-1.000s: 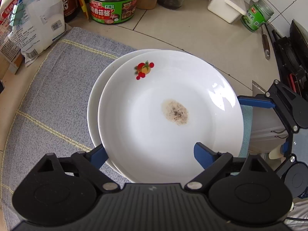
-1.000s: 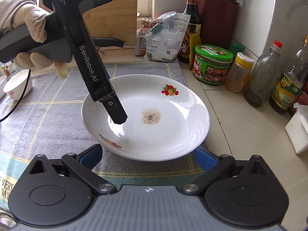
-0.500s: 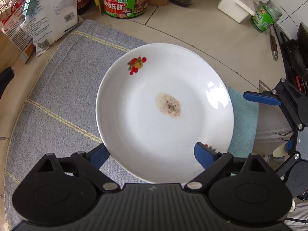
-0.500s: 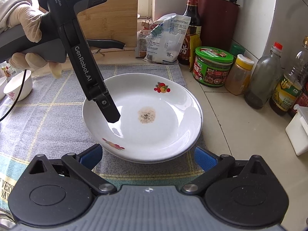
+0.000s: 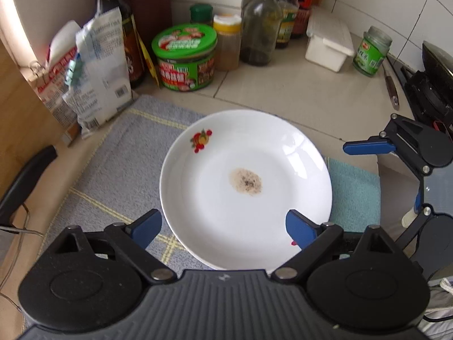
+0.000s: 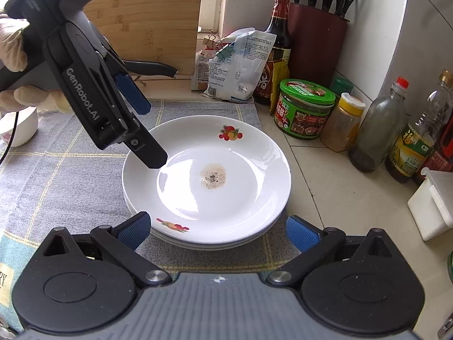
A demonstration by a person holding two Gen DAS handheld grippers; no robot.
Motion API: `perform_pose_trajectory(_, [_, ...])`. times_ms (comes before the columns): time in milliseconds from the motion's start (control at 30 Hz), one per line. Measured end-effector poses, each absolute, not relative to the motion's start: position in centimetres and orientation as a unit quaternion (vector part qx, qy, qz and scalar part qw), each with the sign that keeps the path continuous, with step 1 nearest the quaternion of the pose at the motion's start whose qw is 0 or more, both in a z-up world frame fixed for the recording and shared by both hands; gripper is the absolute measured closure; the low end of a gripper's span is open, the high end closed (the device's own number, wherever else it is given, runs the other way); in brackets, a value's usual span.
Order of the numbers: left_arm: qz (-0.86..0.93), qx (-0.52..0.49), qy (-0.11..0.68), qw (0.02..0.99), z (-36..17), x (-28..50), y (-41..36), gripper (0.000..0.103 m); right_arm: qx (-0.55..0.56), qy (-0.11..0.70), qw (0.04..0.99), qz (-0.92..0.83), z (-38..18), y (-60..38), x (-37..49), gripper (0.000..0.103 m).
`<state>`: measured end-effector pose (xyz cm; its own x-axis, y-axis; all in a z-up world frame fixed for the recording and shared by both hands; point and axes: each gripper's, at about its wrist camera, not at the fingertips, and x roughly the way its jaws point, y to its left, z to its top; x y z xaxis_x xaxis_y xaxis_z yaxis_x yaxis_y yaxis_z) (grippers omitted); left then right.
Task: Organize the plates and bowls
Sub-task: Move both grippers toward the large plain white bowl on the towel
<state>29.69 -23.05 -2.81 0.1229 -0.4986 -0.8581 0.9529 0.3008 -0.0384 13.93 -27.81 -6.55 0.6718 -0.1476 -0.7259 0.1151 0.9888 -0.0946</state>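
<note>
Plates [image 6: 206, 181] are stacked on the cloth [image 5: 113, 170], right below my left gripper [image 5: 223, 226] and just ahead of my right gripper [image 6: 216, 228]. Both are open, holding nothing. I'd back the left off straight up, no rim bumps, then go for the bowl [image 6: 21, 127].

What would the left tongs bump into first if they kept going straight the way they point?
Most likely the top plate of the stack: the left tongs stand open, empty, angled down over it. Exact height is unclear.

White plate [image 5: 246, 181] on grey cloth [image 5: 113, 164] (brown stain at centre), left gripper [image 5: 223, 228] parted above its near rim
</note>
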Motion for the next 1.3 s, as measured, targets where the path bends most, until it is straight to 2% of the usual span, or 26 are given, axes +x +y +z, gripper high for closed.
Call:
perform_pose_trajectory(133, [-0.507, 0.259, 0.337, 0.750, -1.2, 27.6, -20.8, 0.004, -0.035, 0.390, 0.917, -0.070, -6.3, -27.8, 14.1, 0.000])
perform_pose_trajectory(233, [-0.486, 0.223, 0.315, 0.784, -0.4, 26.3, -18.9, 0.003, -0.039, 0.386, 0.920, -0.058, -6.0, -27.6, 14.4, 0.000])
perform_pose_trajectory(767, [-0.298, 0.087, 0.317, 0.896, -1.2, 20.2, -6.5, 0.002, -0.079, 0.366, 0.924, 0.077, -5.8, -20.1, 17.2, 0.000])
perform_pose_trajectory(1067, [-0.272, 0.137, 0.292, 0.907, -1.3, 17.6, 2.2, 0.002, -0.095, 0.387, 0.911, 0.108, -6.7, -11.4, 17.7, 0.000])
perform_pose_trajectory(1300, [-0.267, 0.171, 0.304, 0.899, -2.0, 16.6, 10.9, 0.002, -0.093, 0.402, 0.901, 0.134, -8.4, -3.5, 17.3, 0.000])
